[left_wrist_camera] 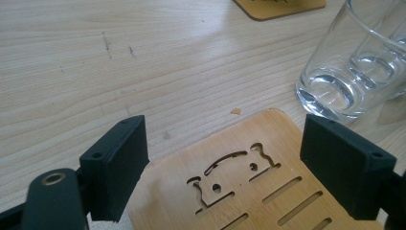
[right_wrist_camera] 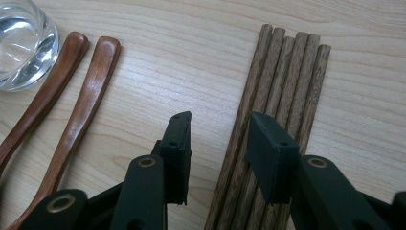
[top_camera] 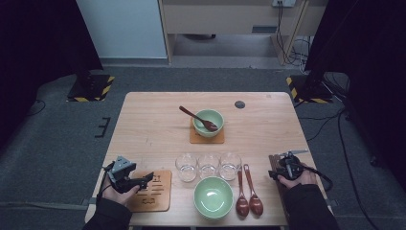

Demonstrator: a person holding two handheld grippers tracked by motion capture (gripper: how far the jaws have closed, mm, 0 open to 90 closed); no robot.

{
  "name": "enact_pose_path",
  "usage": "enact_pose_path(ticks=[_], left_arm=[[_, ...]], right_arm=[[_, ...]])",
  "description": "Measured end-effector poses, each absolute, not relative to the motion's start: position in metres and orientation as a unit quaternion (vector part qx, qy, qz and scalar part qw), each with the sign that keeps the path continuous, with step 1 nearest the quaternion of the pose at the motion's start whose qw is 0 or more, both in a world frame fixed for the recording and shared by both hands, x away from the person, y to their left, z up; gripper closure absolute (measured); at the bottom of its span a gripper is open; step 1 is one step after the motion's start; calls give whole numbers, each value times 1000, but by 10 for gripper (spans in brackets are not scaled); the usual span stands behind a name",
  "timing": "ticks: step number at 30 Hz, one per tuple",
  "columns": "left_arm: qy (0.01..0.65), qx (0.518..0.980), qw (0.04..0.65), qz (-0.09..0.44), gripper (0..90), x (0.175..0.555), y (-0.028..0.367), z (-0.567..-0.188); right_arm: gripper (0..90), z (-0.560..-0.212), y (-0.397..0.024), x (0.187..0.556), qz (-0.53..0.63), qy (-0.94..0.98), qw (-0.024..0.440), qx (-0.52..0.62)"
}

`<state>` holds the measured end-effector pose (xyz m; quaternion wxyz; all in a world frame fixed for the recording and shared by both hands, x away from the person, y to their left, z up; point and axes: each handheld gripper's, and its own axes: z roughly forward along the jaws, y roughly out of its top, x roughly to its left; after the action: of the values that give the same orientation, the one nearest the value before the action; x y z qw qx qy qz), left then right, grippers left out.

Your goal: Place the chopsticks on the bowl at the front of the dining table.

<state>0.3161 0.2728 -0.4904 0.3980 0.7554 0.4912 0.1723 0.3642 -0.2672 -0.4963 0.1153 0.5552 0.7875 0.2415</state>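
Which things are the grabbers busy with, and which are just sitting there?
Busy with:
left gripper open over wooden mat
right gripper over chopsticks

Just sitting:
glasses
spoons
near bowl
far bowl with spoon

a pale wooden tabletop [top_camera: 153, 120] stood on dark grey carpet [top_camera: 52, 143]. black curtains [top_camera: 33, 43] hung at both sides, with yellow-and-black striped stand bases [top_camera: 91, 87] below them. behind were a white panel [top_camera: 125, 28], a light wooden cabinet [top_camera: 220, 17], and cables [top_camera: 293, 48] trailing on the floor.
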Motion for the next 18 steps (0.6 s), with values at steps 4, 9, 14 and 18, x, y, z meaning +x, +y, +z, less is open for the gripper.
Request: enact_pose_path(ticks=[4,9,14,18], left_arm=[[491,756,397,172,160,316,273,-491],[491,756,397,172,160,316,273,-490],[490,757,397,172,160,316,273,-490],[490,757,396,172,160,316,273,-490]], right_arm=[[612,-497,-266,364,243,788,111,555],[614,-497,-265,364,240,790,107,553],[615,-498,-264,364,238,792,104,553],[614,-499,-264,364,237,793,102,552]])
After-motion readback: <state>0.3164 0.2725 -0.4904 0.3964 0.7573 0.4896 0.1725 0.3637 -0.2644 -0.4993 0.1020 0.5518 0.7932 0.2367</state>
